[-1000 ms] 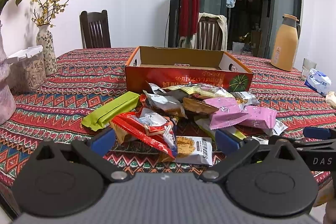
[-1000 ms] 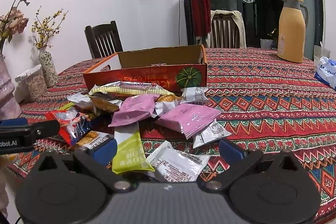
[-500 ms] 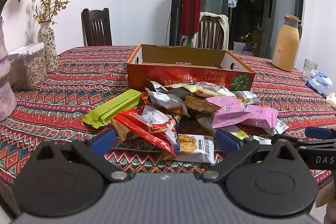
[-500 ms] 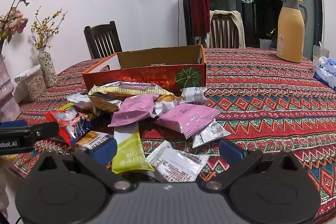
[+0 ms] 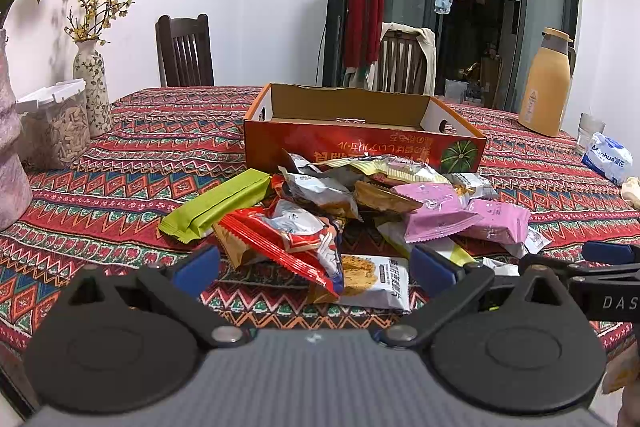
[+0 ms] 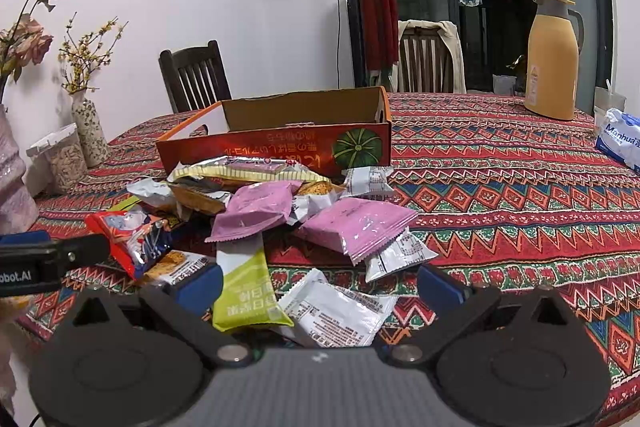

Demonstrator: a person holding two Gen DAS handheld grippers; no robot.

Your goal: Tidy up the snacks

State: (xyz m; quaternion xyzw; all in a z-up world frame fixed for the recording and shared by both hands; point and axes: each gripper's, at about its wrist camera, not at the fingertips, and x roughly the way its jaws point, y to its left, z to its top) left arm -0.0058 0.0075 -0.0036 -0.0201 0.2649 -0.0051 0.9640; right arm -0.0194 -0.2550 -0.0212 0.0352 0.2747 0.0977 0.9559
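Left wrist view: our left gripper (image 5: 314,267) hangs spread wide, empty, over the near edge of the snack pile, nearest a red packet (image 5: 288,239). Our right gripper (image 6: 320,285) is likewise released, above a lime-green packet (image 6: 246,291). Behind the pile sits the open orange carton (image 5: 362,143) on the patterned tablecloth (image 5: 120,187).

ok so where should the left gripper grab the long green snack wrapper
Pinch the long green snack wrapper across its narrow width near the crimped near end. That end lies bare on the patterned tablecloth, while the far end tucks against the pile. Bring the left gripper in from its left.
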